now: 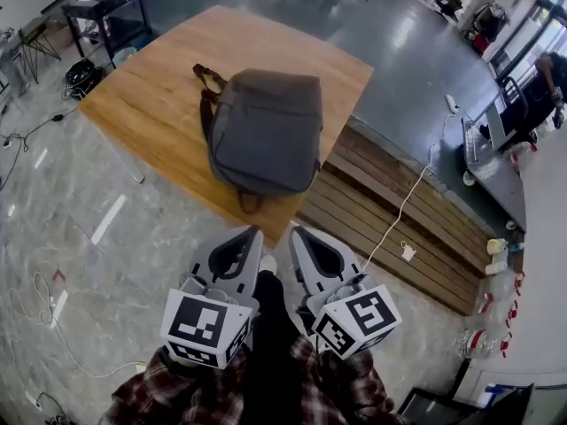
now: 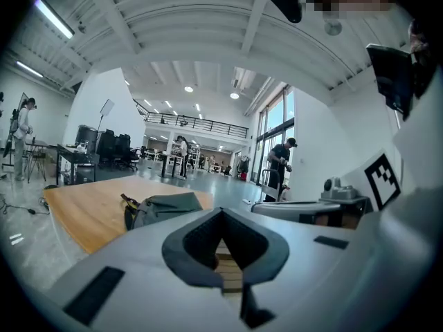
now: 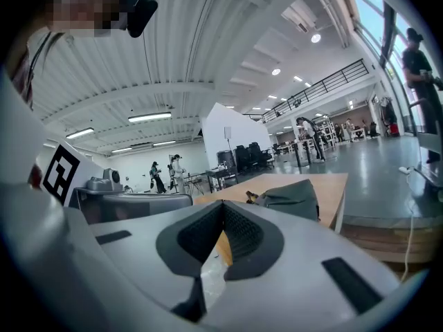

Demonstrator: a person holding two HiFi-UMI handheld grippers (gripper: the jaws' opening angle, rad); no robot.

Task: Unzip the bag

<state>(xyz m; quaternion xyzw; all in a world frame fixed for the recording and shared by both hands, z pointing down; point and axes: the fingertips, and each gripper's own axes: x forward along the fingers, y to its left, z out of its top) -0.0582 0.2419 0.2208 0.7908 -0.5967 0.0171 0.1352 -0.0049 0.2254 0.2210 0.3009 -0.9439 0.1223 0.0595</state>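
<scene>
Lying flat on the wooden bench is the grey bag, a backpack with brown straps. It sits on the half of the bench towards the near corner. Its right side reaches the right-hand edge, and its lower end stops short of the near edge. The carry handle points towards the far left corner. One brown strap loop pokes out from under the bag's near end and rests on the wood. The bag's top face looks smooth and closed, but its zip is too small to make out.

Both tools are held low in front of the person, off the bench and well apart from the bag, pointing towards the near corner. The left tool has its jaws together at the tips. Its own view shows only the hollow between the dark pads, with nothing gripped there. The right tool is the same, with its tips meeting and nothing between them. The two tools sit side by side, near each other but not touching. Their marker cubes are at the rear, just above plaid sleeves.

Beyond the right-hand edge of the bench lies a low platform of wooden slats. A white cable trails across it. The bench stands on a pale marbled floor.
</scene>
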